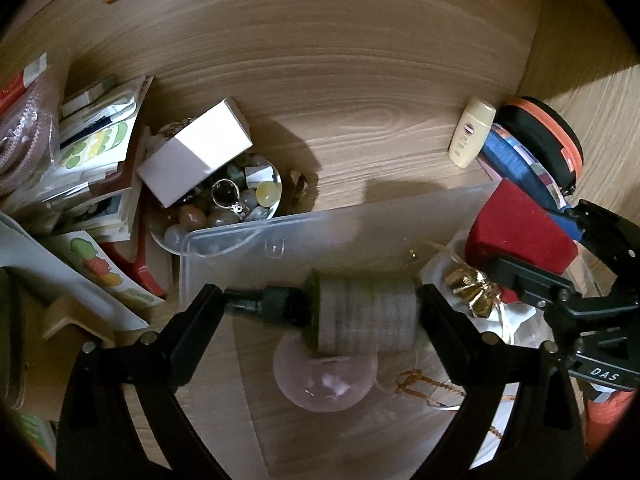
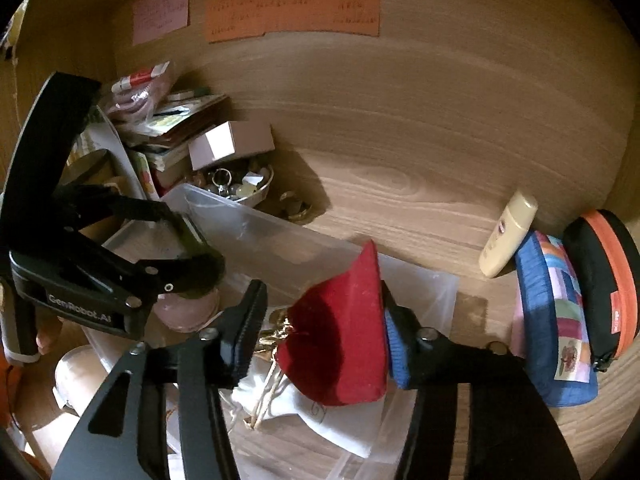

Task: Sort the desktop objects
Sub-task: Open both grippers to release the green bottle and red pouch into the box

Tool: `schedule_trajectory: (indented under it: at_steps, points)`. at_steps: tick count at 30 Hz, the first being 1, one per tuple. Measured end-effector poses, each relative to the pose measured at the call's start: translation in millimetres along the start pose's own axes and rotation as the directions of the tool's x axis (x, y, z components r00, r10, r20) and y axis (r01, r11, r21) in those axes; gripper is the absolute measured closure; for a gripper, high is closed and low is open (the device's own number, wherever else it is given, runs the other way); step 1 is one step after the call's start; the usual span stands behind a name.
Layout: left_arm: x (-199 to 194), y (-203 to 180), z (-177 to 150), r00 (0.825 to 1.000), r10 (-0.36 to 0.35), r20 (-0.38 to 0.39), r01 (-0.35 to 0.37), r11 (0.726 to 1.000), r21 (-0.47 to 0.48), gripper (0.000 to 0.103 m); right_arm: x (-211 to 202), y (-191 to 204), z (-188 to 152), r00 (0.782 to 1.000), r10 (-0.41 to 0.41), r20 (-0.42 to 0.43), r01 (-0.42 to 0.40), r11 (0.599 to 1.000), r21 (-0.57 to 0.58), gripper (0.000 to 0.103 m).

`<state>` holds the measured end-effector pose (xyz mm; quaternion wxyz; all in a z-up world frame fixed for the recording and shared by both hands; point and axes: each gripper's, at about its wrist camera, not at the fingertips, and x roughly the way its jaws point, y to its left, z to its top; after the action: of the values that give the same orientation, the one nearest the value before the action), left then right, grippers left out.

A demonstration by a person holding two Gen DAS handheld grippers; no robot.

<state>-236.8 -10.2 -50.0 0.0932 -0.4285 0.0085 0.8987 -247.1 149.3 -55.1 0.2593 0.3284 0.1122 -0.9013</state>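
Observation:
My left gripper (image 1: 320, 308) is shut on a grey ribbed cylinder with a dark cap (image 1: 366, 314) and holds it over a clear plastic box (image 1: 240, 236). A round pink jar (image 1: 326, 380) lies in the box under it. My right gripper (image 2: 324, 312) holds a red velvet box (image 2: 344, 336) over the same clear box (image 2: 276, 240); its left finger (image 2: 250, 320) looks a little off the red box. It shows in the left wrist view (image 1: 520, 228) too. A gold ornament (image 1: 474, 292) and a white pouch (image 2: 320, 412) lie below.
A glass bowl of stones and rings (image 1: 236, 196) with a white carton (image 1: 196, 152) on it stands far left, beside stacked cards (image 1: 100, 148). A cream bottle (image 1: 472, 132), a blue patchwork pouch (image 2: 560, 320) and a black-orange case (image 2: 604, 276) lean at the right wall. Paper notes (image 2: 292, 8) hang behind.

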Motion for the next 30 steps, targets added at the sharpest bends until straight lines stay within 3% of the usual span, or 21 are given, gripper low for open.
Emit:
schedule_trajectory:
  at_steps: [7,12,17,30]
  points:
    - [-0.9,4.3,0.1,1.000,0.009,0.013,-0.009,1.000,-0.027,0.006,-2.9,0.4,0.1,1.000,0.002,0.005,-0.002,1.000,0.007,0.053]
    - [-6.6,3.2,0.0,1.000,0.028,0.012,-0.027,0.999,-0.034,0.006,-15.6,-0.4,3.7,0.997,-0.063,0.051,0.063,0.998,0.001,0.033]
    - [-38.2,5.8,-2.5,0.996,0.047,0.074,-0.044,0.998,-0.040,0.005,-37.2,1.1,9.9,0.988,-0.102,0.115,0.103,0.995,-0.001,0.022]
    - [-118.3,18.8,-38.1,0.966,0.142,0.216,-0.127,0.988,-0.083,0.002,-94.4,24.0,-0.2,0.975,-0.135,0.174,0.135,0.991,0.012,0.010]
